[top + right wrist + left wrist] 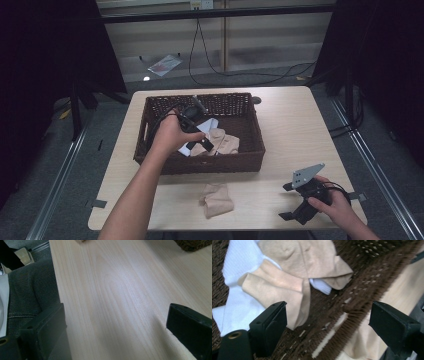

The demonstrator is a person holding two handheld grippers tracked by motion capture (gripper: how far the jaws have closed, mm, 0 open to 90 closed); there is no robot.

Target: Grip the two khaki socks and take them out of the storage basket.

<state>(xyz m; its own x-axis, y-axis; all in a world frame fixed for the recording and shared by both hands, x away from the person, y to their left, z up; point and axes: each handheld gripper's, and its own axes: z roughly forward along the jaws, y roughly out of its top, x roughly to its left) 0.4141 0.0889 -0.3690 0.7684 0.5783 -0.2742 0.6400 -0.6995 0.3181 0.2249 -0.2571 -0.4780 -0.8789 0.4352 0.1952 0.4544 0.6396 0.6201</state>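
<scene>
Inside the brown wicker basket [252,131] at the middle of the desk [295,125], we hold the left gripper [199,131] over a heap of beige socks [287,287] lying on white ones [239,262]; its jaws stand released, nothing between them, the nearest sock just beyond the left jaw. Another beige sock [216,199] lies on the desk in front of the basket. Near the desk's front right corner, our right gripper [295,200] rests low over bare wood, its jaws likewise apart and empty.
</scene>
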